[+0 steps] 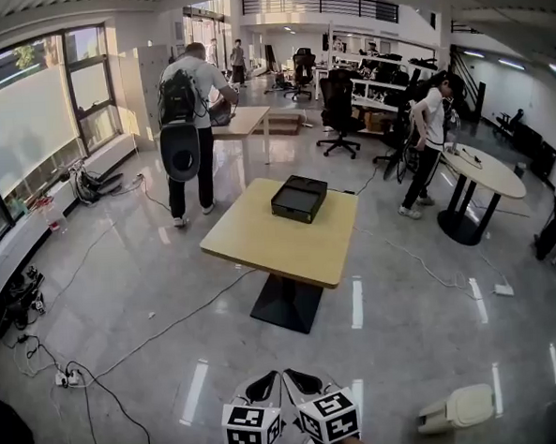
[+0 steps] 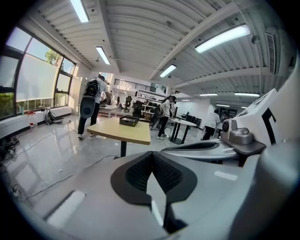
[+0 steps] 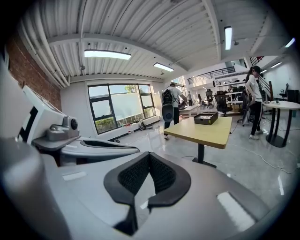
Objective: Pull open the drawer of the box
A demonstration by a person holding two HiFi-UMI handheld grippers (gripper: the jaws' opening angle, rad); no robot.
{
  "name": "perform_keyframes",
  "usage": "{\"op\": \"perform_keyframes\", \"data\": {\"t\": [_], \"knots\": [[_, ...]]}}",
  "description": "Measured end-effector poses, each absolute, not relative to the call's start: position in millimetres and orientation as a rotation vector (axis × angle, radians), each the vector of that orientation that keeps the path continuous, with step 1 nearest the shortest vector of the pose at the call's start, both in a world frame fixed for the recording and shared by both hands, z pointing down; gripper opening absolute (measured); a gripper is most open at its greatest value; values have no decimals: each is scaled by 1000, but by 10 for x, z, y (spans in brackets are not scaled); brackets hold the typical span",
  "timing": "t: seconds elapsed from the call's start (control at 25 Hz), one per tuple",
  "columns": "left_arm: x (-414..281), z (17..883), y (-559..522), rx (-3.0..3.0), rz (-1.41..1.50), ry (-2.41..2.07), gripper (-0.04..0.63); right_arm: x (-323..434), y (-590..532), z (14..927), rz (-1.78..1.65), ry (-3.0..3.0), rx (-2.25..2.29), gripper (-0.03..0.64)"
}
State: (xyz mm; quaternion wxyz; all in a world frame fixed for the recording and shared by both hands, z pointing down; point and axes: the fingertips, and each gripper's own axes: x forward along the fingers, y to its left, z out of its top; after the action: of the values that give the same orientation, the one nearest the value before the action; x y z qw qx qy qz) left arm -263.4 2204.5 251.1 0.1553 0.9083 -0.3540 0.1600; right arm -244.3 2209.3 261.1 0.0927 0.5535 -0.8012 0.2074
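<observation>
Seen from the head, the black box sits on the bench's far half, square with its edges and one broad side facing us; I cannot tell its long axis. Only their own views show the left gripper and right gripper closed on nothing, well short of the bench

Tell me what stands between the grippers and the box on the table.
Nothing visible does. The left gripper and right gripper, both shut and empty, are held well short of the table; only floor crossed by a thin cable lies before the box.
</observation>
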Motion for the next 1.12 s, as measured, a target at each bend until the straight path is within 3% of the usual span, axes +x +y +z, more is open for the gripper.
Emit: {"op": "perform_keyframes", "data": {"t": [0.32, 0.52, 0.76, 0.88, 1.12], "knots": [[-4674, 2645, 21842, 2572, 440, -1071, 18, -4415, 21882, 2743, 609, -2377, 1621, 6], [-6266, 2993, 21266, 2551, 419, -1110, 18, -6025, 21319, 3109, 595, -2370, 1580, 5], [-7112, 2924, 20354, 2523, 395, -1145, 18, -6847, 20389, 3049, 585, -2366, 1545, 5], [-7258, 3139, 19918, 2512, 391, -1155, 18, -6998, 19943, 3256, 585, -2371, 1530, 5], [-6328, 3328, 18467, 2497, 402, -1181, 18, -6068, 18507, 3434, 594, -2390, 1513, 5]]}}
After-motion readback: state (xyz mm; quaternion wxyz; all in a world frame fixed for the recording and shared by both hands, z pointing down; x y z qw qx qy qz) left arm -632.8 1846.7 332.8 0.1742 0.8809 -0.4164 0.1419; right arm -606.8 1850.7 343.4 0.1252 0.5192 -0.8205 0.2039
